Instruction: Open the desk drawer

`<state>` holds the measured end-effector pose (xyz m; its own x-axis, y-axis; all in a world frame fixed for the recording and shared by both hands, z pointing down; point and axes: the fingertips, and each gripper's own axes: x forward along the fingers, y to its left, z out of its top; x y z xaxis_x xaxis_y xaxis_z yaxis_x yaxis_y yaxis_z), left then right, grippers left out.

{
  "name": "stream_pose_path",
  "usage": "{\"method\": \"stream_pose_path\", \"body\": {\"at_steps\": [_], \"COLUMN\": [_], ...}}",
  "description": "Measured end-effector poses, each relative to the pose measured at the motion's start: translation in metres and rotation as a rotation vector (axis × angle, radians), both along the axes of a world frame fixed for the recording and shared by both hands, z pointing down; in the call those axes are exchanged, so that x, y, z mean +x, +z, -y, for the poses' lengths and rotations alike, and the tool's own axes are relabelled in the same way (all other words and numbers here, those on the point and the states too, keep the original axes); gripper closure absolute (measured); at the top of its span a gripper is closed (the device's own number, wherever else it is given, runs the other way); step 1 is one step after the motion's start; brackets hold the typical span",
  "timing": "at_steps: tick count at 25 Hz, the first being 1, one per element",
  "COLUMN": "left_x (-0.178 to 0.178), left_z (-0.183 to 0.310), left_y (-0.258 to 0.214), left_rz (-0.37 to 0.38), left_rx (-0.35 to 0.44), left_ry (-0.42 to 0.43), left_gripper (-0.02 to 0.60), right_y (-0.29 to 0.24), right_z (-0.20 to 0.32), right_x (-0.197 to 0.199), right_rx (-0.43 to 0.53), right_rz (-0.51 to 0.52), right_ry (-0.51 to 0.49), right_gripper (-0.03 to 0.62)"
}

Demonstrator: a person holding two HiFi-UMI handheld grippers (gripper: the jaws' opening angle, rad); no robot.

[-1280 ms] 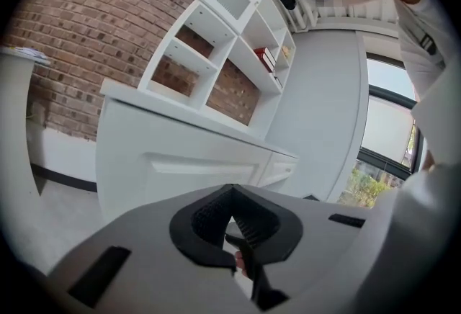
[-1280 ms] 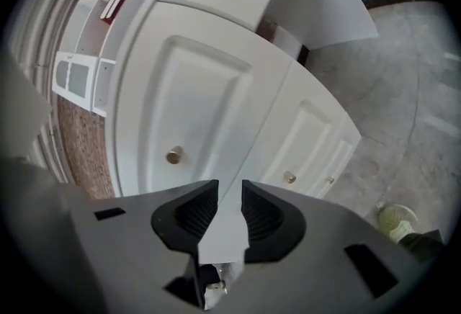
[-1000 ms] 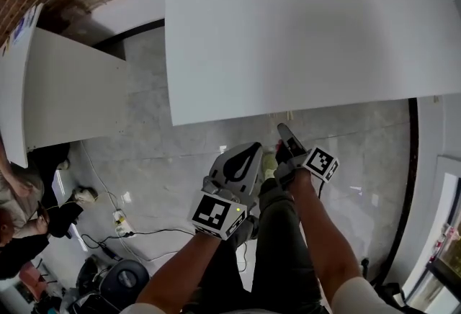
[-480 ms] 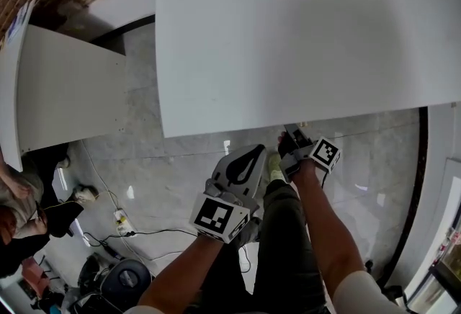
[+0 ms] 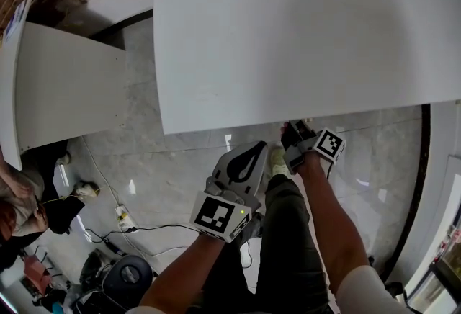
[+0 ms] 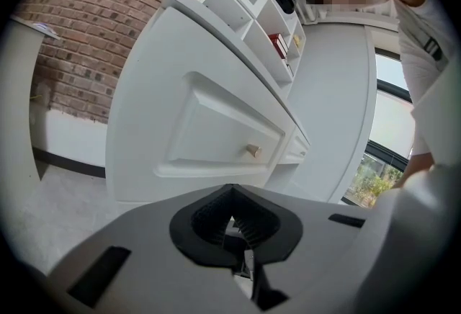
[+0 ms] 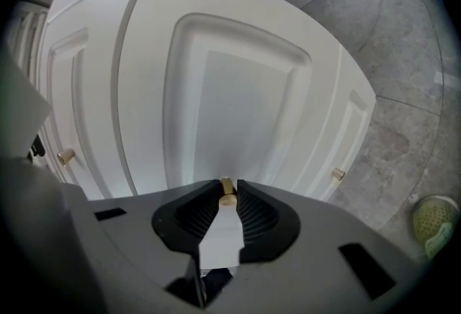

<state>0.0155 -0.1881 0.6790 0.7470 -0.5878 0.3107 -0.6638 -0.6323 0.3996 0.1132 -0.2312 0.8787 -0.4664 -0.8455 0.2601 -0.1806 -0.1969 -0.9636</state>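
From above, the white desk top (image 5: 302, 32) hides the drawers under its front edge. My right gripper (image 5: 294, 131) reaches under that edge. In the right gripper view, a small brass drawer knob (image 7: 227, 192) sits between the black ribbed pads (image 7: 253, 209), which are closing and touch it on both sides. The white panelled drawer front (image 7: 238, 89) fills the view behind it. My left gripper (image 5: 241, 161) hangs back from the desk, shut and empty (image 6: 232, 190). It faces another drawer with a brass knob (image 6: 253, 151).
Two more brass knobs (image 7: 66, 156) (image 7: 337, 174) show on neighbouring fronts. A second white table (image 5: 57, 89) stands at left. Cables and a power strip (image 5: 122, 219) lie on the grey floor. The desk's hutch shelves (image 6: 274, 24) rise at the back.
The right gripper has moved forward and its tips are now tucked under the desk's front edge. The left gripper has hardly shifted.
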Motion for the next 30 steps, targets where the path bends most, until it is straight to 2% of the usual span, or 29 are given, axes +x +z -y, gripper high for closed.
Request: {"method": "stream_pose_path", "body": {"at_steps": [5,15,30], "left_x": [-0.005,-0.012,-0.006], "left_z": [-0.008,-0.052,-0.109], "left_y": [-0.008,-0.017,-0.031], "left_rz": [-0.013,-0.007,-0.012], "left_rx": [-0.003,-0.036,-0.067], "left_ry": [-0.014,-0.012,0.037], "left_gripper": [0.572,0.572,0.572], "right_y": [0.0,-0.001,0.001], "right_z": [-0.015,-0.085,-0.185], "right_x": [-0.002,-0.01,-0.018], "right_rx": [-0.008,-0.055,-0.137], "right_rz": [0.003,0.013,-0.005], "right_ry": [0.001,-0.016,-0.027], "right_gripper": [0.514,0.513,0.513]}}
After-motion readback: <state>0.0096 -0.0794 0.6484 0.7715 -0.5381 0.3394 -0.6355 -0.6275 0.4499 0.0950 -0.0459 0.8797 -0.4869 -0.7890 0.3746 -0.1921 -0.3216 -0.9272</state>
